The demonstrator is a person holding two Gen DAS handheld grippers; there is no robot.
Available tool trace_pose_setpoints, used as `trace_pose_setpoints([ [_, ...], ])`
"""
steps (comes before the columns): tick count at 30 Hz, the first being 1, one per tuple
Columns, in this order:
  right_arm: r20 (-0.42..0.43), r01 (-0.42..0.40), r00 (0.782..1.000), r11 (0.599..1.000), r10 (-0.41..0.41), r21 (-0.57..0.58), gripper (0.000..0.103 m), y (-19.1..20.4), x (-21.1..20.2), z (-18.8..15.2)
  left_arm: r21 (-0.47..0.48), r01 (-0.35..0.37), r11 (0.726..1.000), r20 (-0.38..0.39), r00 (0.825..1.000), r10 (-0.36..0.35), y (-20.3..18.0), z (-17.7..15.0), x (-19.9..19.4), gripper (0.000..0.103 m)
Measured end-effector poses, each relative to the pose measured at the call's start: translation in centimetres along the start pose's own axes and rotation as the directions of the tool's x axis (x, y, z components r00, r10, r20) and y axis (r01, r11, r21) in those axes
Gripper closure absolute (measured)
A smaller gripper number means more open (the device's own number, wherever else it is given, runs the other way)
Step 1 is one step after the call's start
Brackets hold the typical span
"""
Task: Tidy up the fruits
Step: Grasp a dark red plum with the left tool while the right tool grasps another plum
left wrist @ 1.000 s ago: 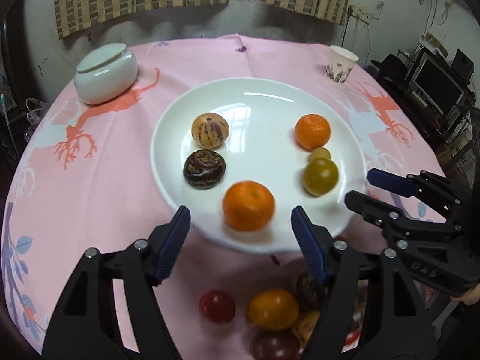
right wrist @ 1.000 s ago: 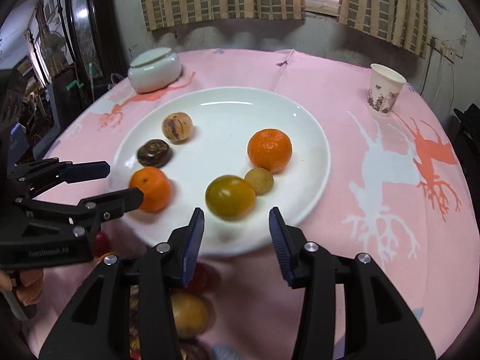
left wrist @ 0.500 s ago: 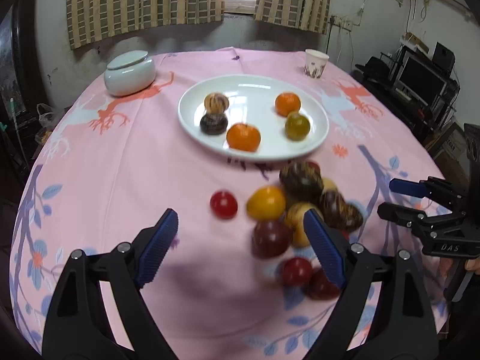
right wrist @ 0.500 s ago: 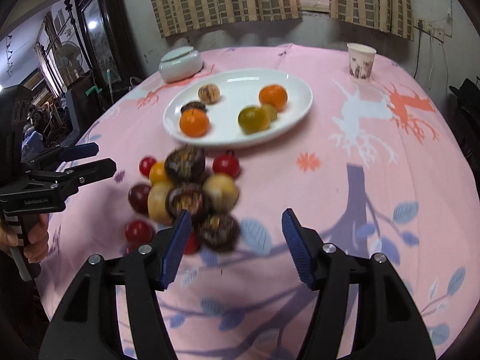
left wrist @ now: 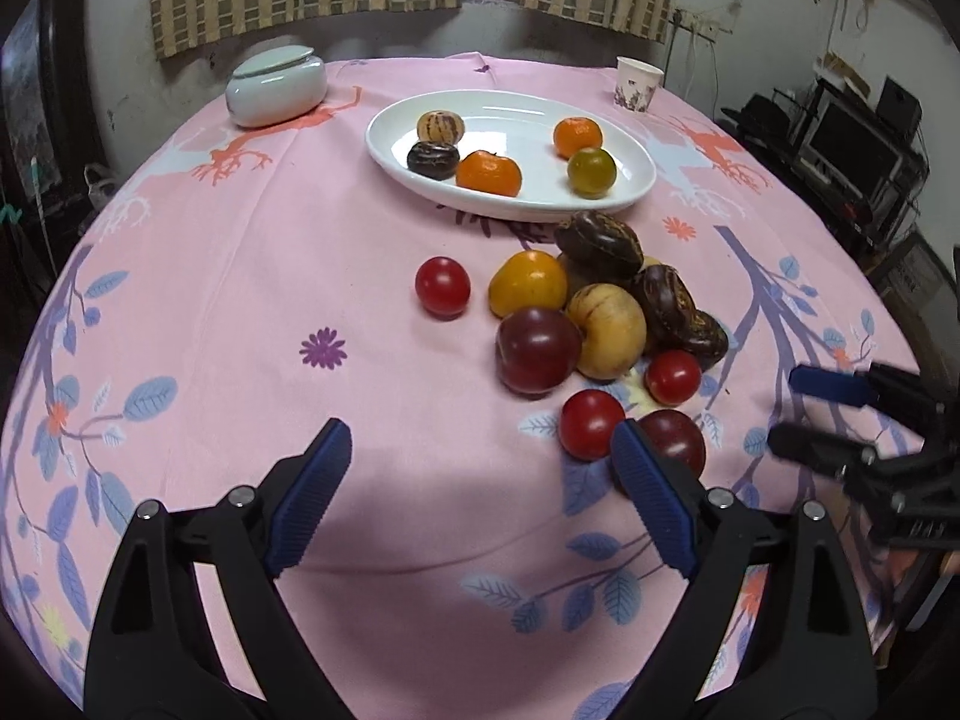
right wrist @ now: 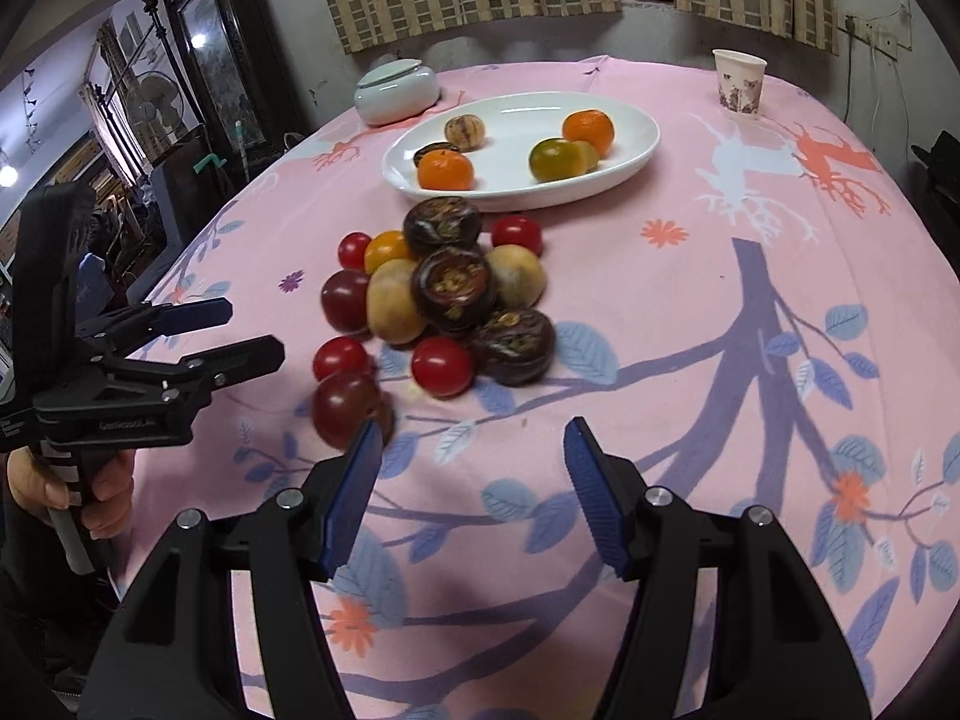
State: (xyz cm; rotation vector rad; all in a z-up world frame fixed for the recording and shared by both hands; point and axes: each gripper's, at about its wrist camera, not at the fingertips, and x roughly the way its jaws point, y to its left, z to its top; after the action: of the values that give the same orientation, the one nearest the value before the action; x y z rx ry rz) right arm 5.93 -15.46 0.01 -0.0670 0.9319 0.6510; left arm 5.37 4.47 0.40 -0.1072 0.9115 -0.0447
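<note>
The left claw [left wrist: 480,489] is opening wide, with nothing between its jaws, just before the fruit pile [left wrist: 594,312]. The right claw [right wrist: 471,480] is standing spread and empty, near the same pile, which is lying before the white plate [left wrist: 636,147].

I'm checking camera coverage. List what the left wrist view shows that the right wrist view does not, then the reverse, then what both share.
Only the left wrist view: dark electronics on shelves at the room's right edge.

Only the right wrist view: the person's hand on the left hand-held gripper's handle, a standing fan, and a small yellowish fruit behind the green one on the plate.

Both: the white plate, the fruit pile on the pink cloth, lidded bowl, paper cup, and both hand-held grippers empty, left opening, right.
</note>
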Motion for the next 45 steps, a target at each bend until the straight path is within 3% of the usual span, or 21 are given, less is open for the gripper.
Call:
trace_pose_setpoints([
  [6,-0.057,-0.045,0.998,0.996,0.040,-0.081,0.039,3.4,2.1,0.0,0.004,-0.023,1.000,0.007,1.000,0.023,1.1,-0.7,-0.7,0.011],
  [12,-0.086,-0.001,0.996,0.992,-0.010,-0.124,0.040,5.9,4.6,0.9,-0.025,-0.036,0.999,0.004,0.999,0.036,2.6,-0.4,-0.9,0.010],
  [13,-0.088,-0.001,0.996,0.992,-0.010,-0.126,0.041,6.1,4.9,1.0,-0.030,-0.037,0.999,-0.003,0.999,0.037,2.8,-0.4,-0.8,0.010],
  [14,-0.095,0.002,0.995,0.991,-0.014,-0.131,0.051,6.3,5.2,1.2,-0.032,-0.039,0.999,-0.007,0.999,0.039,2.9,-0.4,-0.7,0.010],
  [17,-0.105,0.037,0.993,0.987,-0.054,-0.153,0.064,6.2,5.9,1.2,-0.024,-0.034,0.999,-0.006,0.999,0.034,2.8,-0.3,-0.7,0.010],
  [27,-0.090,-0.030,0.996,0.993,0.020,-0.111,0.064,2.9,3.9,0.4,0.010,-0.021,1.000,-0.025,0.999,0.022,0.5,1.6,1.0,0.010],
  [36,-0.097,-0.112,0.990,0.990,0.104,-0.083,0.064,1.7,3.4,-0.3,-0.034,-0.002,0.999,-0.063,0.998,0.000,-0.1,2.7,3.8,0.011],
  [42,-0.110,-0.155,0.983,0.987,0.149,-0.049,0.064,1.1,3.4,-0.4,-0.027,-0.015,1.000,-0.088,0.996,0.013,-0.7,3.2,5.5,0.021],
  [44,-0.111,-0.155,0.983,0.987,0.148,-0.052,0.064,1.1,3.3,-0.5,-0.017,0.000,1.000,-0.081,0.997,-0.001,-0.8,3.4,5.6,0.029],
  [45,-0.110,-0.153,0.983,0.987,0.147,-0.054,0.064,1.2,3.3,-0.5,-0.013,0.010,1.000,-0.084,0.996,-0.011,-0.9,3.5,5.8,0.040],
])
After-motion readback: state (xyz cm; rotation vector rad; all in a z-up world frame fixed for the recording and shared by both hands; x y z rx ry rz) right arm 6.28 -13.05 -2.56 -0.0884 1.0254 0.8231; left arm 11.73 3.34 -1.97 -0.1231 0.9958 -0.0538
